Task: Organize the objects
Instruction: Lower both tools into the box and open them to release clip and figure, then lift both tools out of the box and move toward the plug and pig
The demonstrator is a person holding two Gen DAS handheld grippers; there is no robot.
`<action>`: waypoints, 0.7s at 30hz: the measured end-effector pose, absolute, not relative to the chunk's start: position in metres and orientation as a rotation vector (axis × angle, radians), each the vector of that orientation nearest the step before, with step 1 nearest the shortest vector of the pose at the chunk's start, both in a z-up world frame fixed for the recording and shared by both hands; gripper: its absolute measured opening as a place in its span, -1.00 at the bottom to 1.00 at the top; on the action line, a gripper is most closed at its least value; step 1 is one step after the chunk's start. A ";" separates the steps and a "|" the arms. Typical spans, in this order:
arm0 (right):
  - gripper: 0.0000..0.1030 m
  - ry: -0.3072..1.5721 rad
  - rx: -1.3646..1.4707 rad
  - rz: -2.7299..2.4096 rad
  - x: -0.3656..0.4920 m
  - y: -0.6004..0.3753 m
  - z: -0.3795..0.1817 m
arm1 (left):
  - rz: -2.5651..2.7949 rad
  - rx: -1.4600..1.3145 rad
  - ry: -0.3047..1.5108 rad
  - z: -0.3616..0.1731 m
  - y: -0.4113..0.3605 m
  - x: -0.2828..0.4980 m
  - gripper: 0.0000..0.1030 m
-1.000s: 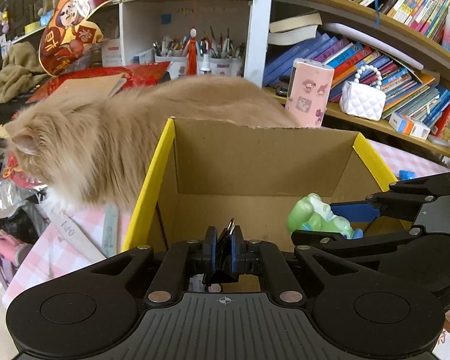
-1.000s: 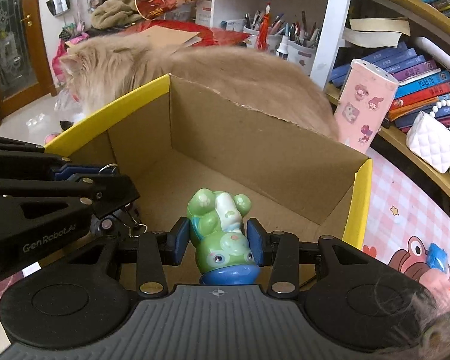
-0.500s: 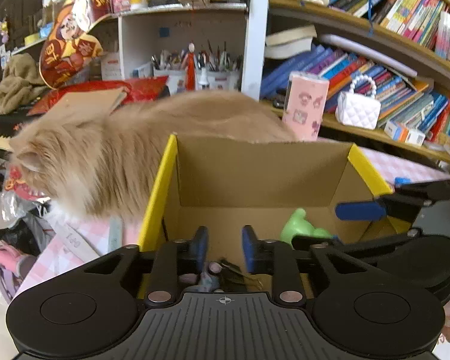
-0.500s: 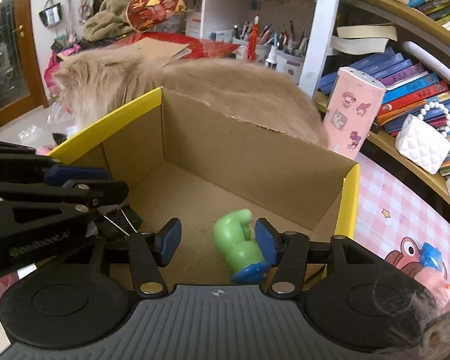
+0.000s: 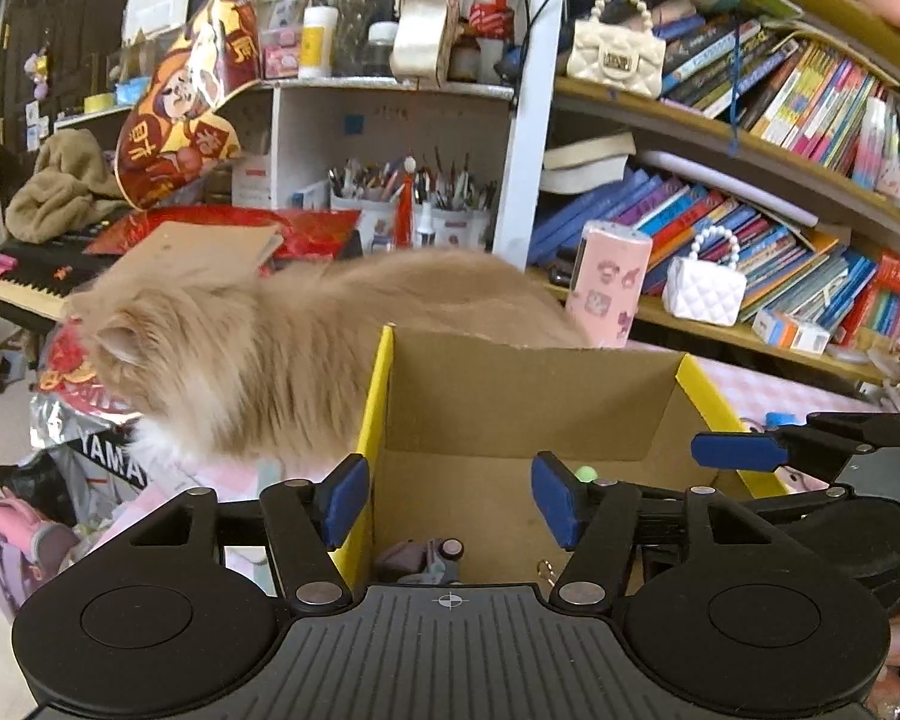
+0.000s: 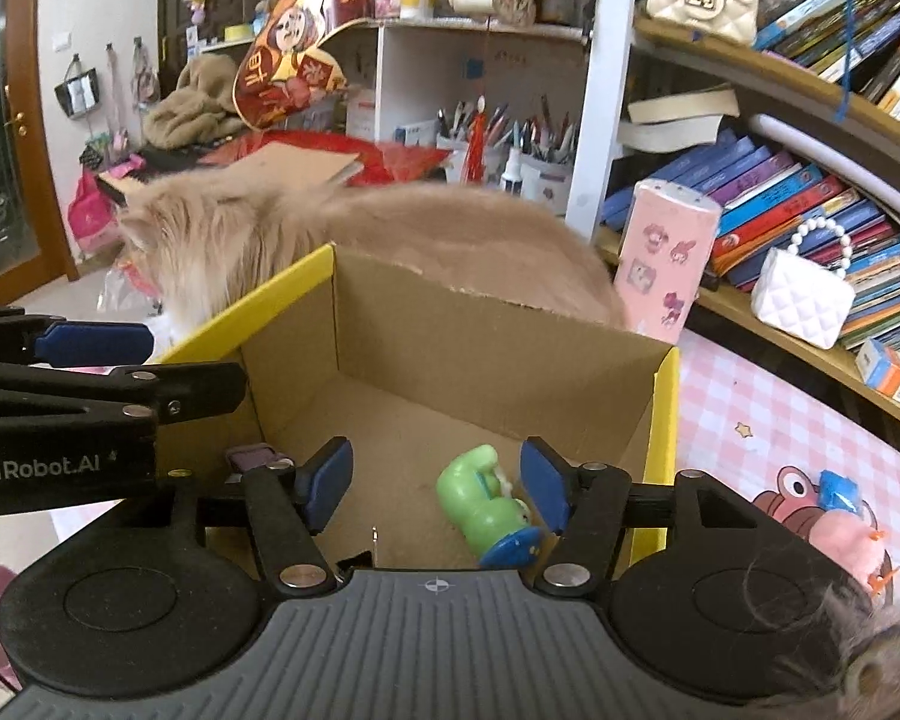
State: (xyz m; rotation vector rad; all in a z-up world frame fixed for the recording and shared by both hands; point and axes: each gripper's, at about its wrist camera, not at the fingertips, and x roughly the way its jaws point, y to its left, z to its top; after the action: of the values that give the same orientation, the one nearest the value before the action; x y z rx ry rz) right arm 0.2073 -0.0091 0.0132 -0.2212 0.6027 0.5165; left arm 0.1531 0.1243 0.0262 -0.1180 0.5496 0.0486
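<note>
- Box: green toy lies on its floor, between the right gripper's just-opened, released fingers.
- Left gripper: fingers just opened, empty, over the box.
- Cat beyond; pink cloth beneath.

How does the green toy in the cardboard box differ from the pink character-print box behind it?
The green toy lies tipped on its side; the pink box stands upright. The toy is rounded, with a blue base; the pink box is flat-sided with cartoon prints. The toy rests inside the cardboard box; the pink box stands outside, behind it.
</note>
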 end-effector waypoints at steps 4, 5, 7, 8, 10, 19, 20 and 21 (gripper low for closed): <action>0.16 0.584 -0.206 0.490 0.191 -0.009 0.020 | 0.056 -0.118 0.528 0.032 0.129 0.135 0.30; 0.16 0.577 -0.202 0.483 0.186 -0.010 0.022 | 0.061 -0.120 0.521 0.033 0.131 0.130 0.31; 0.18 0.561 -0.196 0.464 0.175 -0.010 0.026 | 0.070 -0.127 0.508 0.036 0.134 0.119 0.37; 0.19 0.554 -0.193 0.454 0.170 -0.010 0.027 | 0.075 -0.131 0.501 0.038 0.136 0.114 0.38; 0.21 0.544 -0.186 0.433 0.159 -0.012 0.030 | 0.082 -0.135 0.490 0.041 0.140 0.102 0.40; 0.29 0.559 -0.146 0.359 0.114 -0.019 0.027 | 0.098 -0.131 0.511 0.038 0.150 0.058 0.41; 0.29 0.565 -0.141 0.353 0.109 -0.020 0.026 | 0.096 -0.130 0.516 0.037 0.150 0.054 0.41; 0.30 0.570 -0.136 0.348 0.103 -0.020 0.024 | 0.094 -0.129 0.522 0.035 0.150 0.050 0.41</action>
State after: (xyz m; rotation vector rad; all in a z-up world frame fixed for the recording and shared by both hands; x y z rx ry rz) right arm 0.1035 -0.0200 0.0239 -0.1357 0.5703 0.3484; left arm 0.0495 0.1504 0.0348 -0.1287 0.5222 0.0936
